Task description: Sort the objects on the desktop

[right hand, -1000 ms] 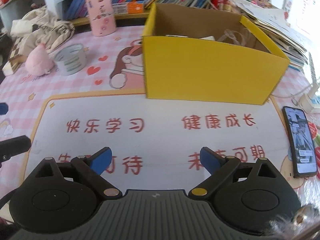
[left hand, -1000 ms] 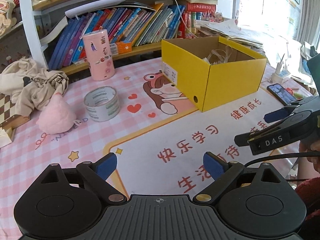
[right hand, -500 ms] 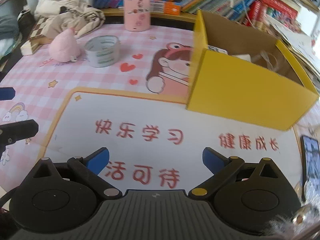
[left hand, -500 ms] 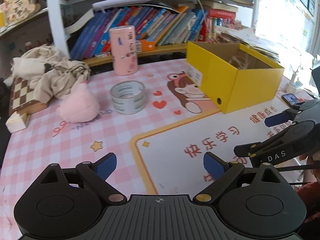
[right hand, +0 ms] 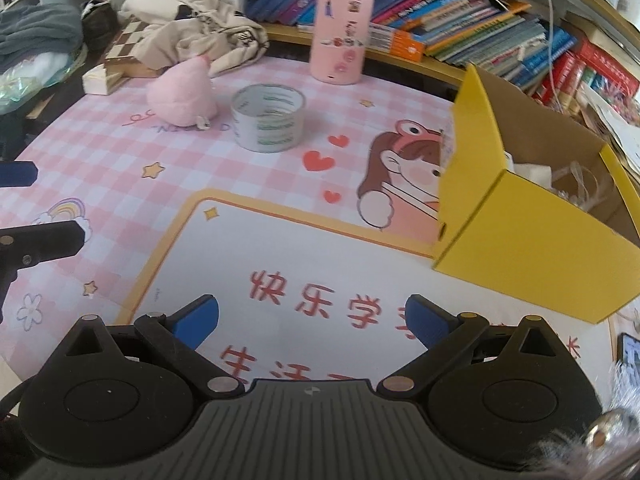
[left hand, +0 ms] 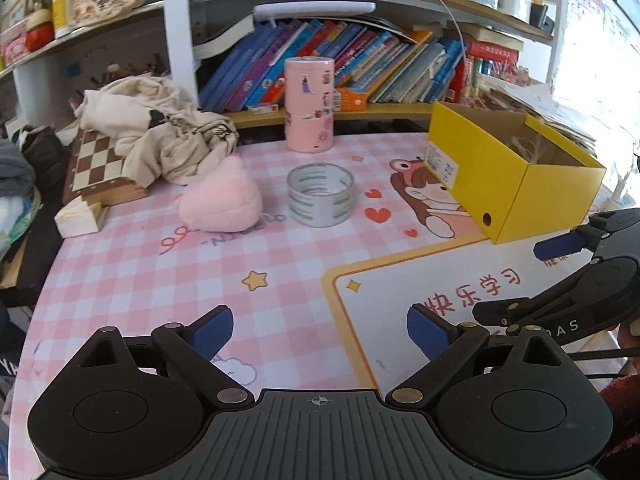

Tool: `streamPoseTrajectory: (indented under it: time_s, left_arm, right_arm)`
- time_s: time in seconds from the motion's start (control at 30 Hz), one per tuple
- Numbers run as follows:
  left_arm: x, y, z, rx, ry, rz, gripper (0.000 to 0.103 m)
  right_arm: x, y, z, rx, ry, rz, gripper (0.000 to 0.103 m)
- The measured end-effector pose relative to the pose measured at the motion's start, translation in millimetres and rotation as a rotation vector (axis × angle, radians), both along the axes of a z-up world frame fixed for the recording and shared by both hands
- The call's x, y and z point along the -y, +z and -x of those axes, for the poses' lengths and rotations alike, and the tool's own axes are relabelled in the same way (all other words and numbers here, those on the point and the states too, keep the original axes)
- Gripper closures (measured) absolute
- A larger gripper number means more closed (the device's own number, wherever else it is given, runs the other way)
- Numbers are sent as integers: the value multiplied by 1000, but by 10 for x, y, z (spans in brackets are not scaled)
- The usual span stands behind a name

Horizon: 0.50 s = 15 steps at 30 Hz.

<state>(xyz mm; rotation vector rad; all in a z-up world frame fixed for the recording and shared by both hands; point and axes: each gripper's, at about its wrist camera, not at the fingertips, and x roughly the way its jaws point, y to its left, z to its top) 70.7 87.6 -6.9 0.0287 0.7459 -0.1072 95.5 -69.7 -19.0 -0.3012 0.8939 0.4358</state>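
Checked pink mat (left hand: 160, 280) holds glossy tape ring (left hand: 321, 194), fuzzy plush (left hand: 220, 200), cardboard box (left hand: 512, 184).

the chessboard (left hand: 98, 168) is partly buried under the crumpled beige cloth (left hand: 160, 128), so its full extent cannot be told. the contents of the yellow box (right hand: 532, 240) are mostly screened by its near walls, with only pale scraps and clear strands showing, and the label on its end face is too small to read. the phone (right hand: 630, 360) is cut off by the right edge of the right wrist view.
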Motion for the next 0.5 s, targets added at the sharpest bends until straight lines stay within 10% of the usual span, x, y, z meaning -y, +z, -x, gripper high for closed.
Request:
streamPoseTrajectory:
  time_s: [0.5]
  left_arm:
    - [-115,-64,-143,22,91,13,7]
  right_arm:
    - [-167,-5,-90,69,88,11,2]
